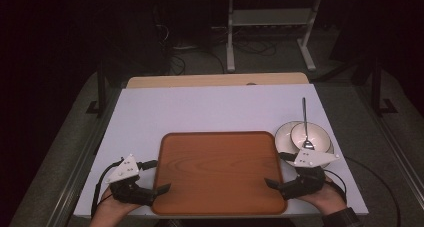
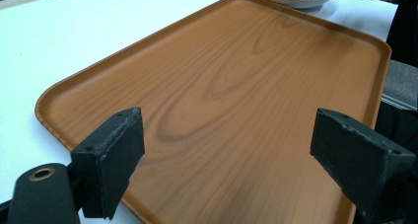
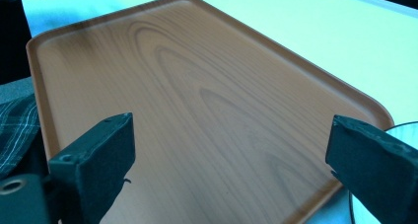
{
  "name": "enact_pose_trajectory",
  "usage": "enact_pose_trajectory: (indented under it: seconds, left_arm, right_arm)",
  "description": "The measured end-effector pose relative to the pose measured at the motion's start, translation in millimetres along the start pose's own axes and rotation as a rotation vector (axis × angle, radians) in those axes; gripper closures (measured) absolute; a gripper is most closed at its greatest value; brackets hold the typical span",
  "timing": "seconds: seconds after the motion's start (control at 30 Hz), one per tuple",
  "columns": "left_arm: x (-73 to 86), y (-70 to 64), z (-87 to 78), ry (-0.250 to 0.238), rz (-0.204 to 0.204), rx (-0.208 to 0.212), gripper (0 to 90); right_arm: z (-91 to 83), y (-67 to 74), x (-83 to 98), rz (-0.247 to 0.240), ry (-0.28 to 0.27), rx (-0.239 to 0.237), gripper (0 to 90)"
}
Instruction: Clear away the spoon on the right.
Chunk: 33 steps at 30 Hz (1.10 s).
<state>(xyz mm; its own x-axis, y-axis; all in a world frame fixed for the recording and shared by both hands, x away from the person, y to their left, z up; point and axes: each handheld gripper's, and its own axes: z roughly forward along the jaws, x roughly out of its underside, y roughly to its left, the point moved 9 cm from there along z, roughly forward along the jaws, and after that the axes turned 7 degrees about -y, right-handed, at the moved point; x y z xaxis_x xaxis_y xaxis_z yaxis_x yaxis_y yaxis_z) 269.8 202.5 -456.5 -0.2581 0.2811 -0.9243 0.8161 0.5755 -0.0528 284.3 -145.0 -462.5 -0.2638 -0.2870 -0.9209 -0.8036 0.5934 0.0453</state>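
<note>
Lying flat near the person's edge of the white rectangular surface (image 1: 210, 107): one brown wood-grain rectangular tray (image 1: 220, 172) with rounded corners and a low raised rim, its bed bare. Left tongs (image 1: 156, 178), black with a grey three-cornered plate on top, held at the tray's near left corner and pointing inward across it; in the left gripper view the left tongs (image 2: 226, 150) stand wide apart with only the tray's bed seen between the jaws, nothing gripped. Right tongs (image 1: 277, 172), same make, held at the tray's near right corner and pointing inward; in the right gripper view the right tongs (image 3: 229, 157) likewise spread wide over the tray (image 3: 197, 100), holding nothing. Just beside the tray's right edge: one white round ceramic plate (image 1: 285, 137) carrying a small white ceramic bowl (image 1: 310, 132), with a slim metal fork (image 1: 304, 122) resting in the bowl, handle pointing to the far side of the surface.
</note>
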Motion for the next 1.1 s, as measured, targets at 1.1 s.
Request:
enact_pose_trajectory:
  seconds: [1.1]
  left_arm:
    - [3.4, 1.4, -3.2, 0.008, -0.003, -0.018, 12.9]
  right_arm:
    - [4.8, -15.3, -35.1, -0.035, -0.006, 0.031, 9.2]
